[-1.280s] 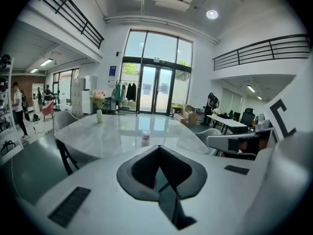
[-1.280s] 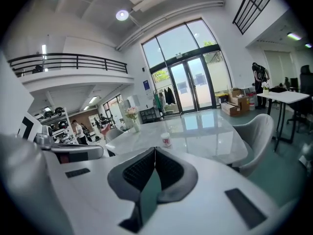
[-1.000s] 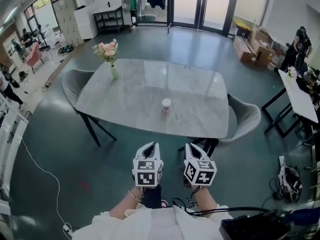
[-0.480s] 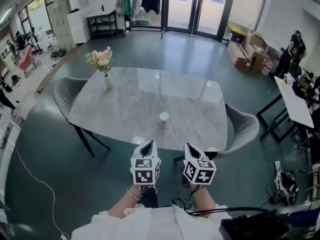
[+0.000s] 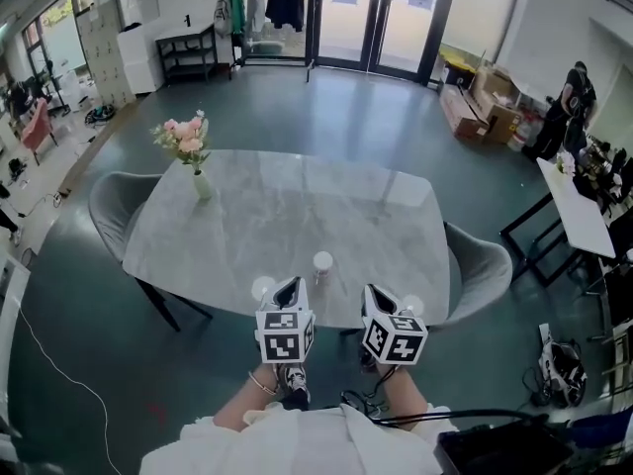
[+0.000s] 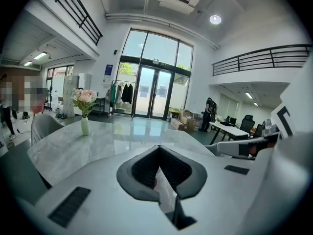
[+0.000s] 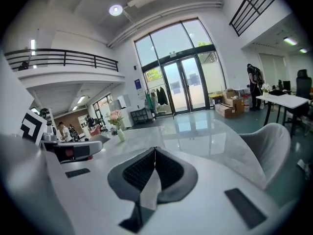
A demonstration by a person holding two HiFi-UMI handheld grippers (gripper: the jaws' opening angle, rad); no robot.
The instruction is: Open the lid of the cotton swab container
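The cotton swab container (image 5: 322, 263), a small cylinder with a white lid, stands upright near the front edge of the grey marble table (image 5: 297, 206). Its lid looks closed. My left gripper (image 5: 289, 287) sits over the table's front edge, just left of and short of the container, with its jaws shut and empty. The right gripper (image 5: 374, 293) is level with it on the other side, also shut and empty. Neither touches the container. In the left gripper view the shut jaws (image 6: 157, 150) hide the container. The right gripper view also shows pressed-together jaws (image 7: 155, 151).
A vase of pink flowers (image 5: 190, 151) stands at the table's far left corner. Grey chairs flank the table at left (image 5: 111, 204) and right (image 5: 485, 263). White desks, boxes and a person (image 5: 569, 102) are off to the right. The floor is dark green.
Both grippers have come forward together, from over the floor to the table's front edge, and the container now lies just ahead between them. Their jaws have stayed shut.
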